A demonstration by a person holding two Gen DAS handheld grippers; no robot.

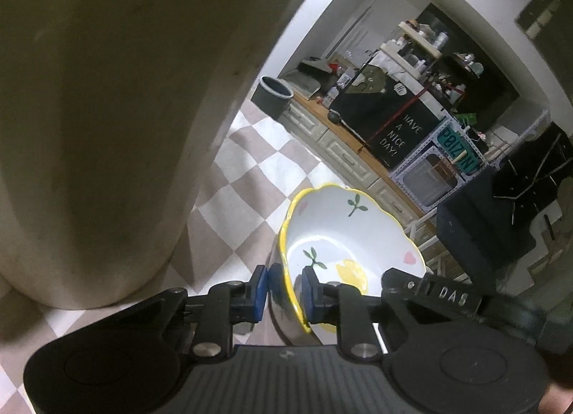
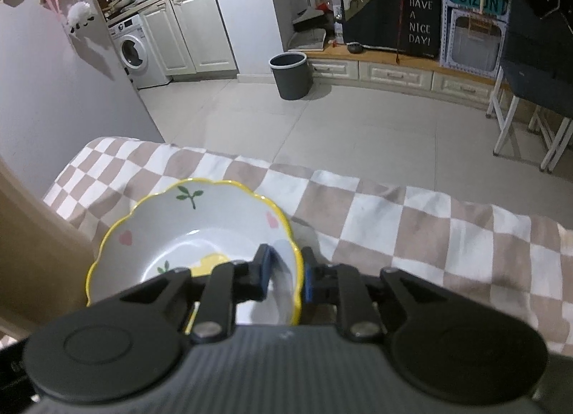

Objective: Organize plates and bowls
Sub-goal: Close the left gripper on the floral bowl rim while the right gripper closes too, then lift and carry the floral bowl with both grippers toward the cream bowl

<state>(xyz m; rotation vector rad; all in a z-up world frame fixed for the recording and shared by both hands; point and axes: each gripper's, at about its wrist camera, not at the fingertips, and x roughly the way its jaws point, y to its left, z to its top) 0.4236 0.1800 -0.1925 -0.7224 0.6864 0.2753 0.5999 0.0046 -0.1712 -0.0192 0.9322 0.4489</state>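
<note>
Glossy white ceramic, scalloped and edged in yellow: the bowl point(image 1: 343, 253) fills the lower centre of the left wrist view, painted with green sprigs, pink hearts and a yellow blotch. The left hand-held gripper point(image 1: 284, 292) has its blue pads closed onto the near rim, one pad outside the wall and one inside. The bowl sits over a beige-and-white checked cloth point(image 1: 247, 177). A broad, smooth beige surface, blurred, covers the upper left. Beyond stand a dark round bin point(image 1: 273, 94) and a black banner point(image 1: 401, 134) lettered in white.

Seen from the right wrist, the same bowl point(image 2: 186, 231) rests on the checked cloth point(image 2: 394, 220) covering the tabletop, just beside a beige panel at the left edge. The right hand-held gripper point(image 2: 286, 270) clamps the bowl's rim on the right side, pads narrow, the wavy edge between them. Pale floor tiles point(image 2: 322, 127), the bin point(image 2: 290, 75) and a white washing machine point(image 2: 134, 50) lie behind.
</note>
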